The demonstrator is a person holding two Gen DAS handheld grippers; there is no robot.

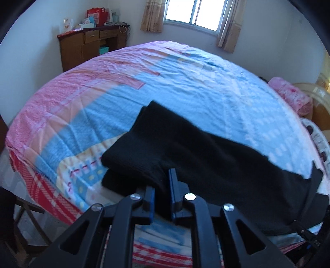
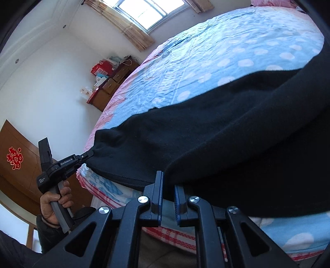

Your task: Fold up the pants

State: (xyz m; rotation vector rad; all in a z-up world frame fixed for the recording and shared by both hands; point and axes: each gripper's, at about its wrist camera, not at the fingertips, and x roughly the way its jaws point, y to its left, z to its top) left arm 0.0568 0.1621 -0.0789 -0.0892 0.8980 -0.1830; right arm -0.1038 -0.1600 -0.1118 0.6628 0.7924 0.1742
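Observation:
Black pants [image 1: 185,144] lie along the near edge of the bed, partly folded, one end reaching up toward the middle. My left gripper [image 1: 162,185] is shut on the pants' near edge, the cloth pinched between its blue pads. In the right wrist view the pants [image 2: 216,134] stretch across the frame. My right gripper [image 2: 169,185] is shut on their lower edge. The left gripper [image 2: 88,153] also shows there, held in a hand and clamping the far left end of the cloth.
The bed [image 1: 185,82] has a blue, pink and red patterned sheet. A pink pillow [image 1: 292,96] lies at the right. A brown desk [image 1: 90,45] with boxes stands by the far wall under a window [image 1: 193,12]. A wooden door [image 2: 18,156] is left.

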